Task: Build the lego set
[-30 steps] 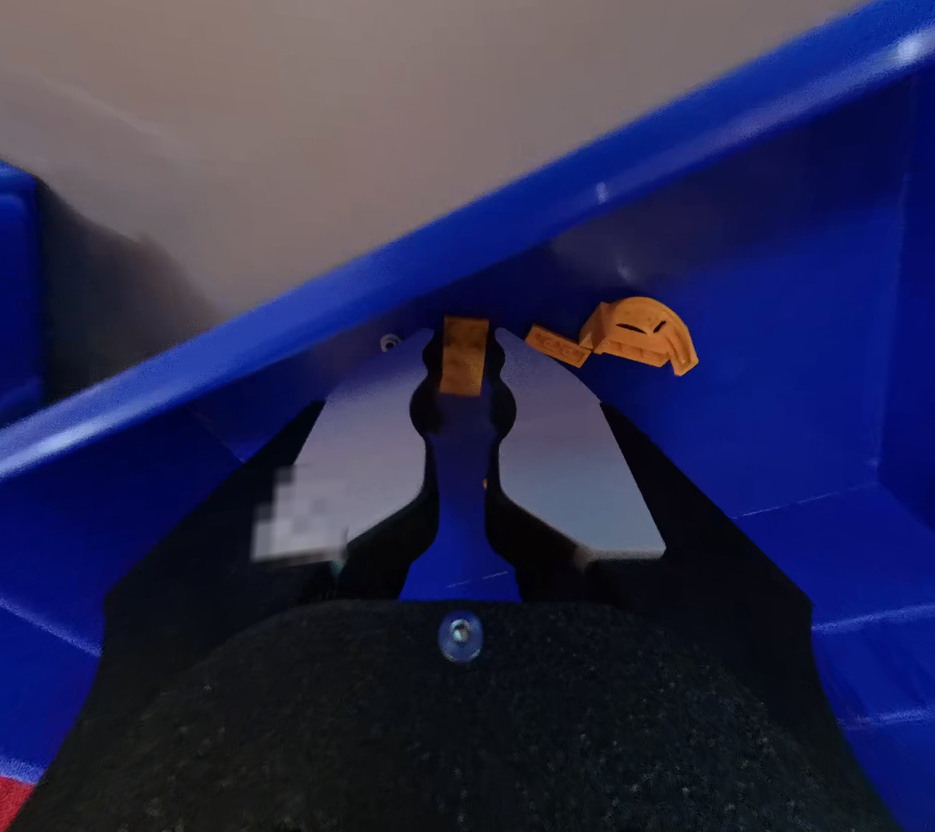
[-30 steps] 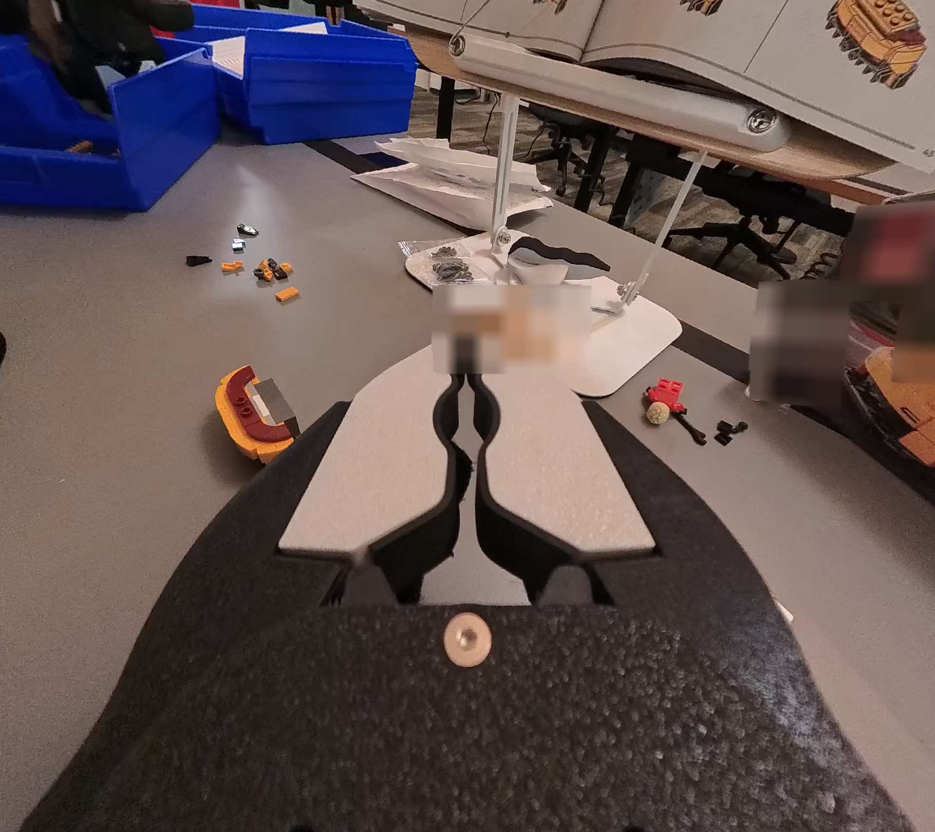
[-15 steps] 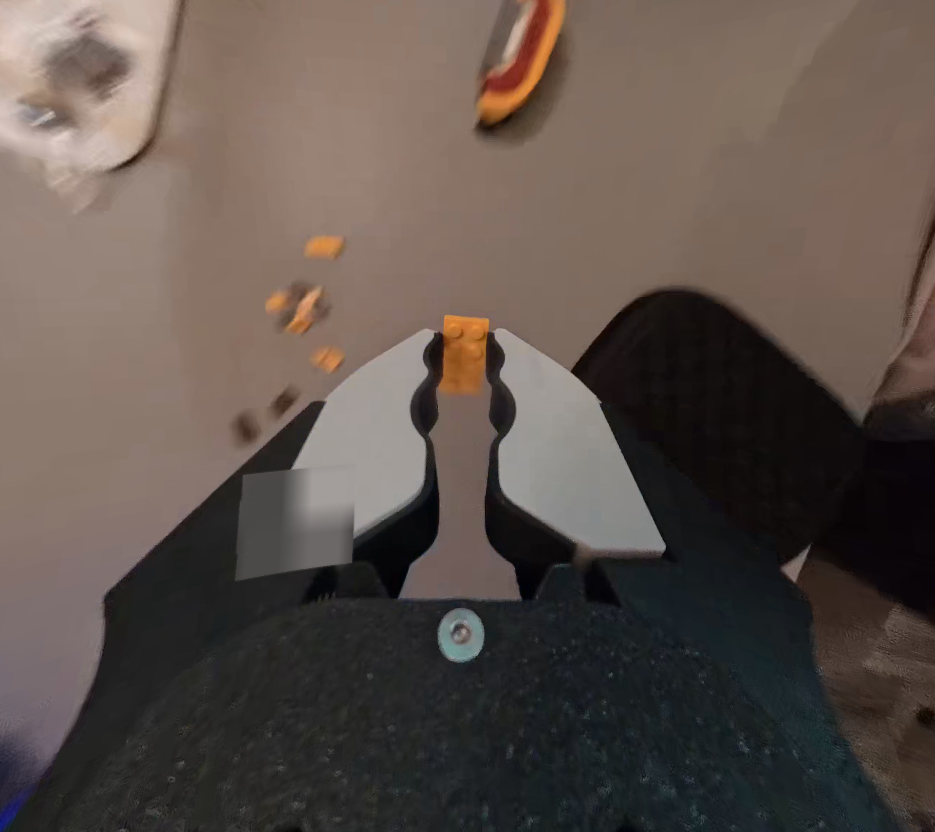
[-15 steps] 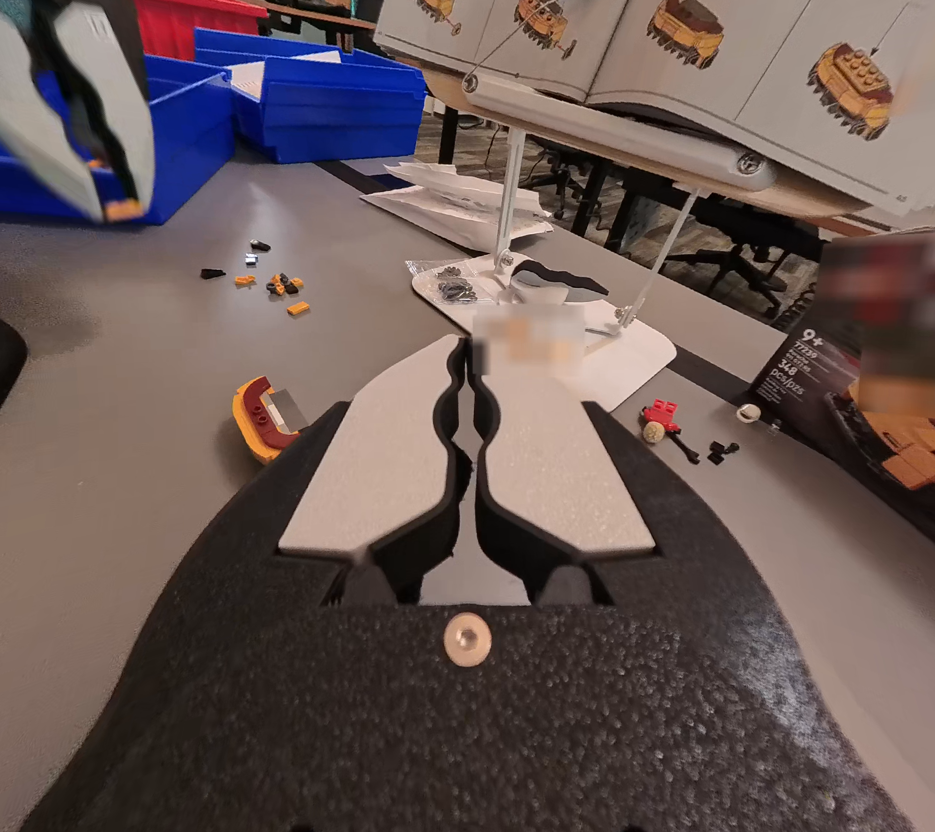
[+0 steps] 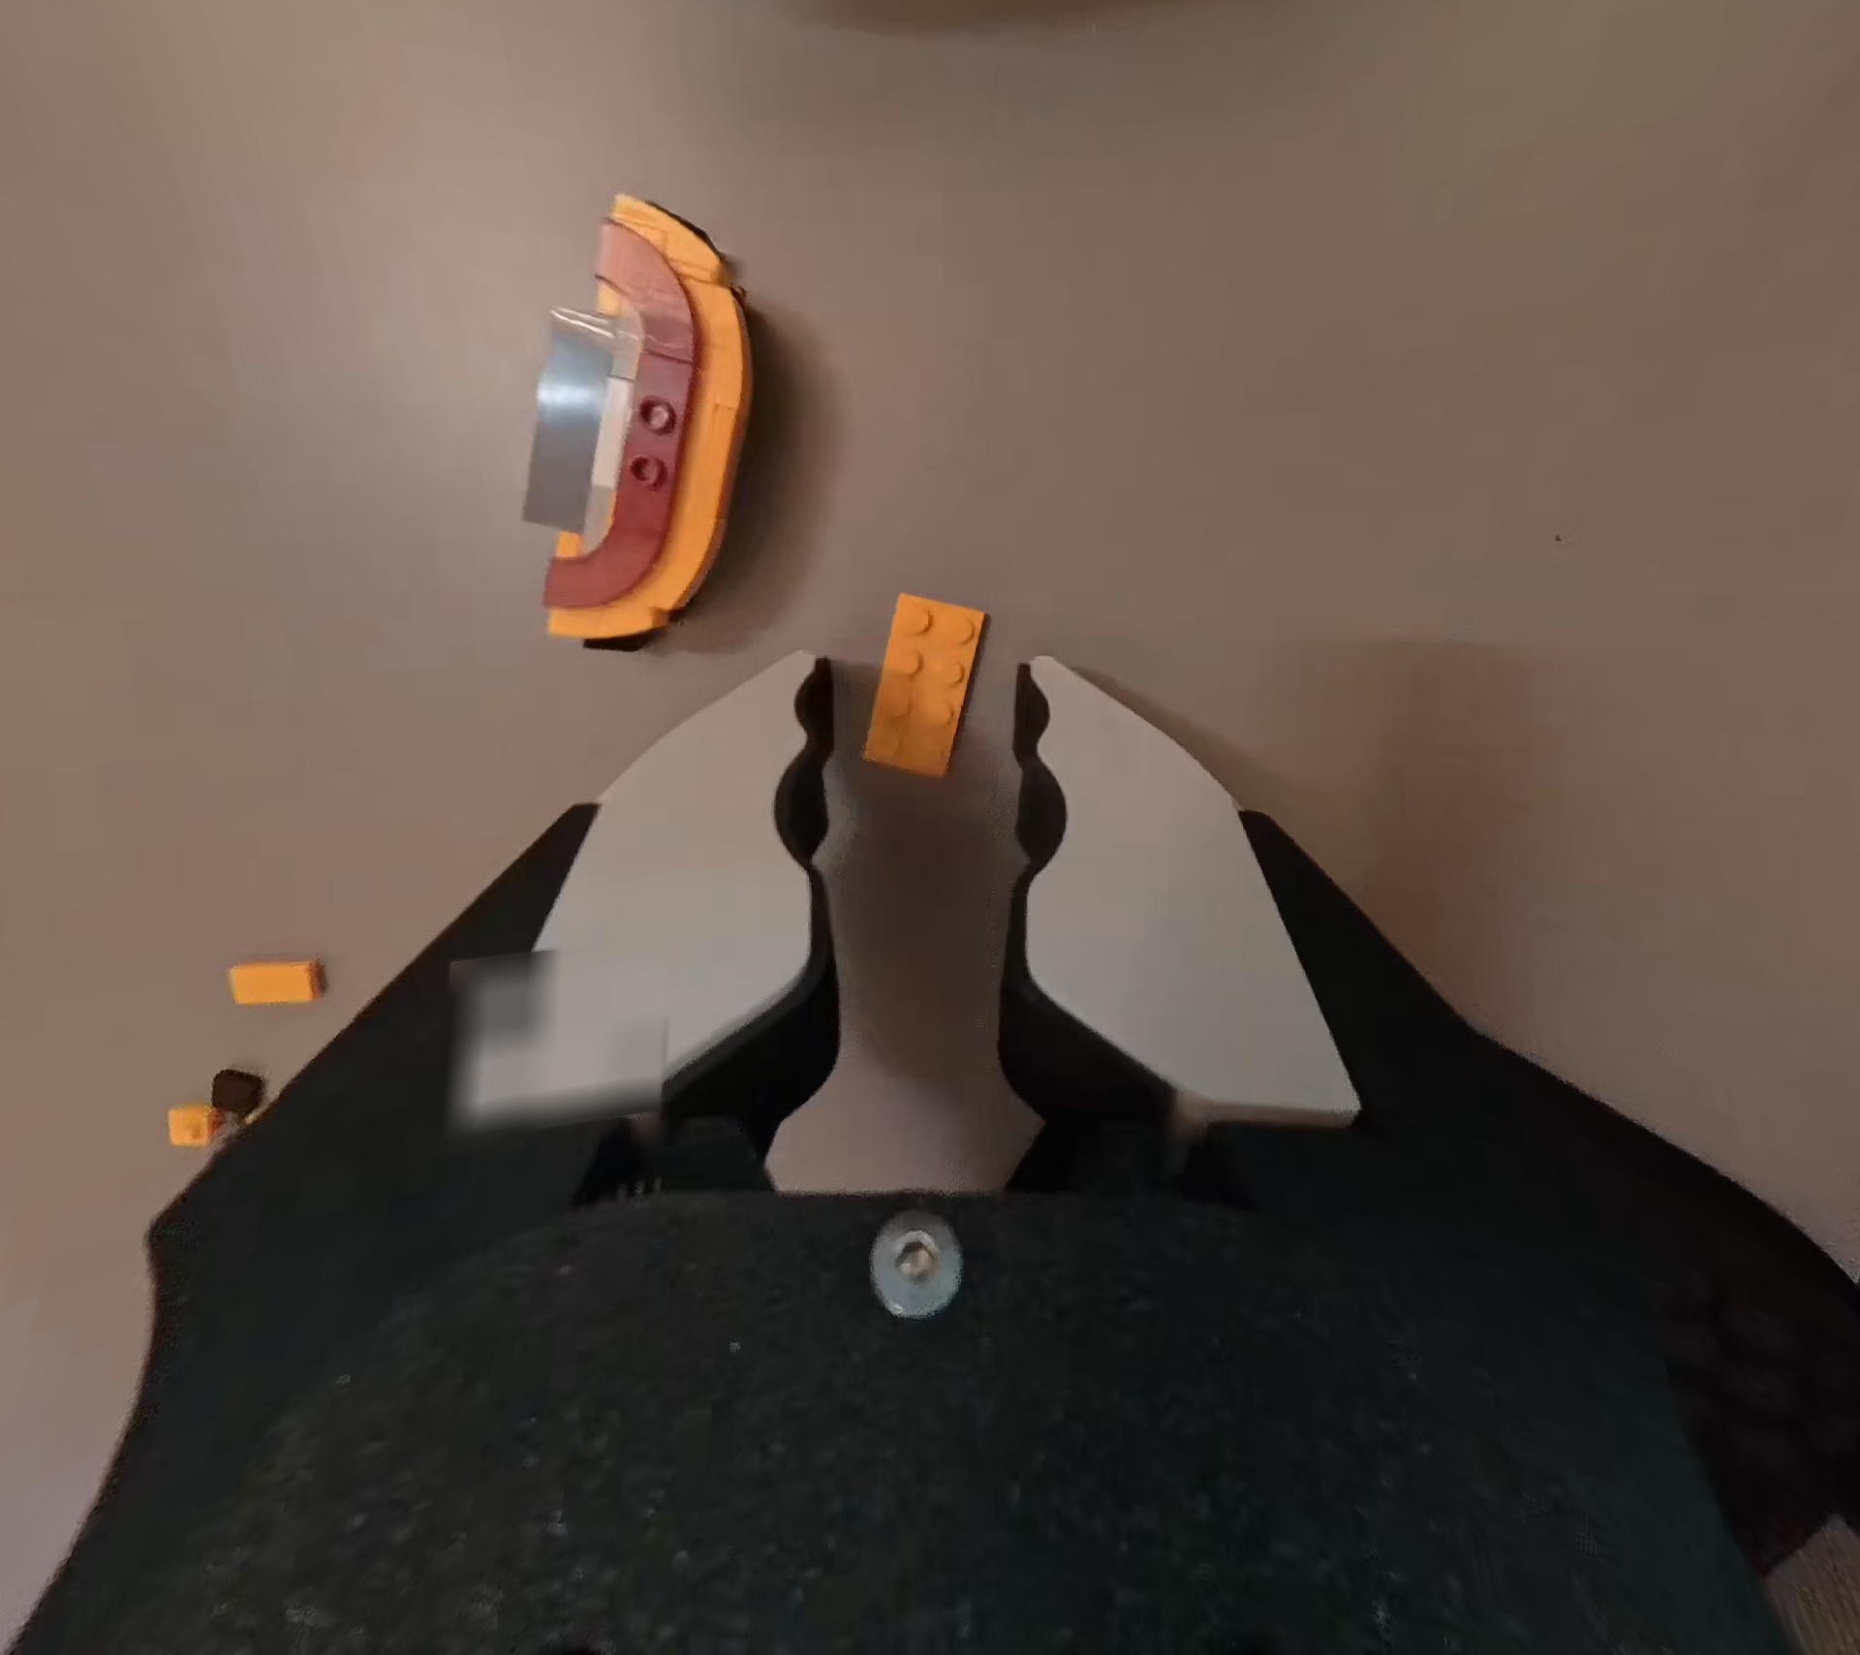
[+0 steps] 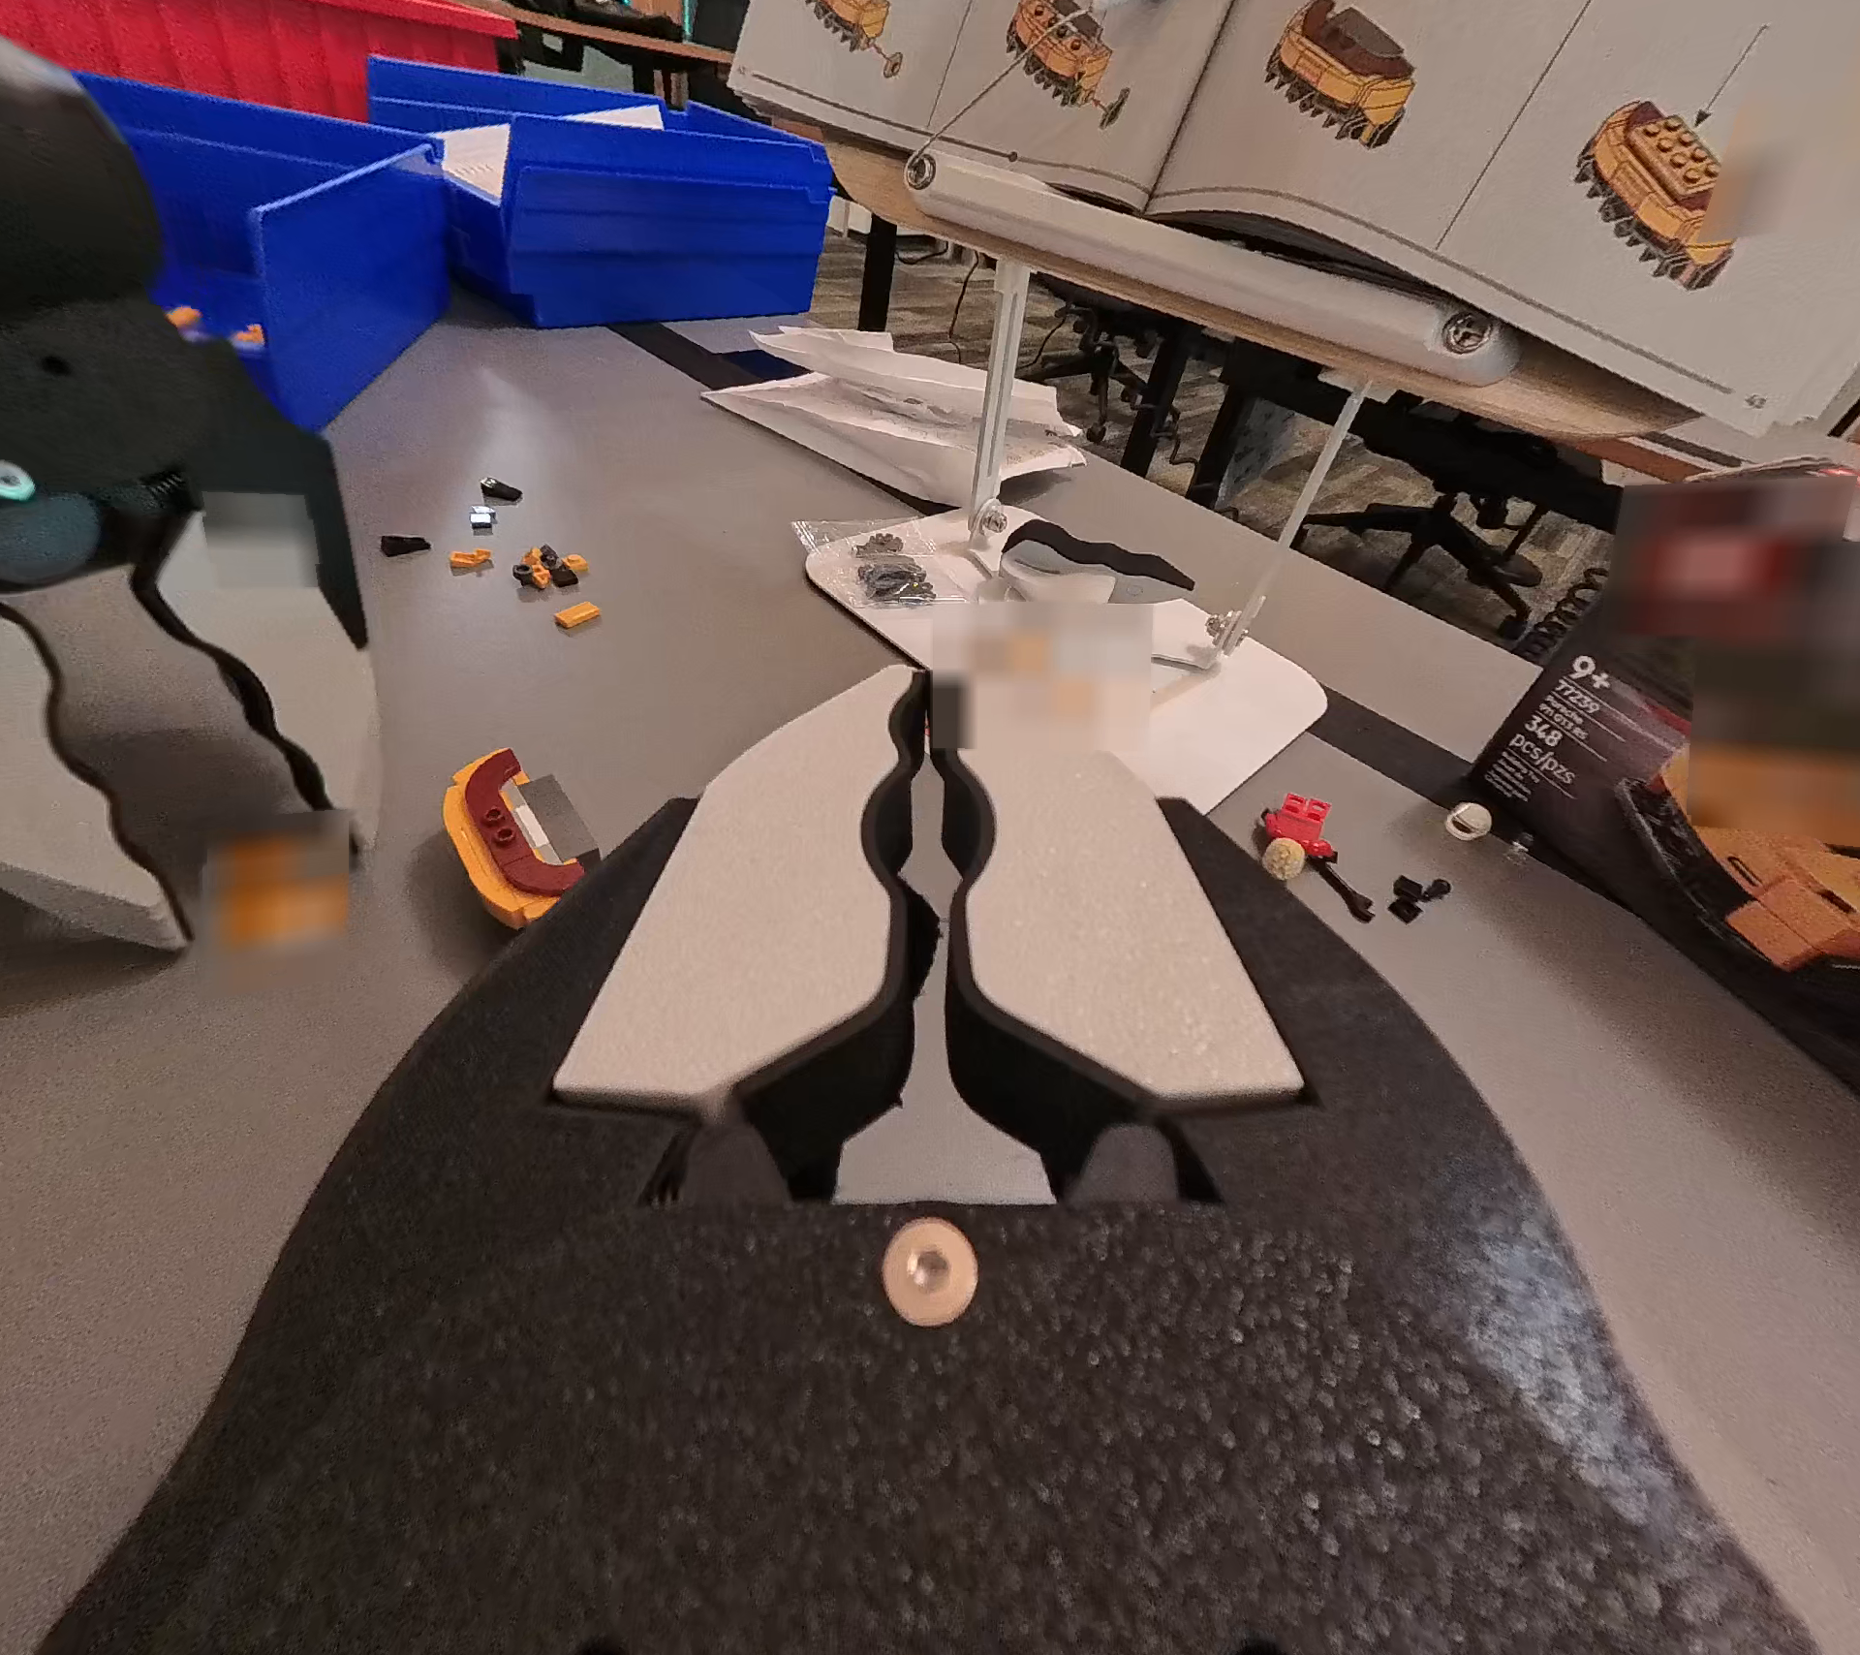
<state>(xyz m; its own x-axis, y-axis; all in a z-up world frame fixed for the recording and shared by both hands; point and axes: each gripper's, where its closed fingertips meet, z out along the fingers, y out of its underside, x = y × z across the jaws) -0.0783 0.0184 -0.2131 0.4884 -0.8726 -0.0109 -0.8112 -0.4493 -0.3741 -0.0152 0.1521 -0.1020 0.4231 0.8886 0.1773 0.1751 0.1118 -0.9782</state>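
My left gripper (image 5: 921, 668) is open and points down at the grey table (image 5: 1308, 399). An orange 2x4 plate (image 5: 924, 701) sits between its fingertips, touching neither. A curved orange and dark red assembly with a grey block (image 5: 644, 419) lies just beyond, to the left. My right gripper (image 6: 924, 686) is shut and empty, low over the table. In the right wrist view the left gripper (image 6: 257, 882) is at the left, next to the assembly (image 6: 513, 842).
Small loose orange and black pieces (image 6: 533, 570) lie behind the assembly. Blue bins (image 6: 624, 217) and a red bin (image 6: 201, 26) stand at the back left. An open instruction book on a white stand (image 6: 1308, 46) is ahead. A set box (image 6: 1711, 852) and a red piece (image 6: 1298, 811) are on the right. The gap from one gripper's tips to the other's is roughly 20 cm.
My left gripper carried the orange plate out of the blue bin to the table beside the assembly and opened, letting the plate go. The right gripper stayed shut and shifted slightly.
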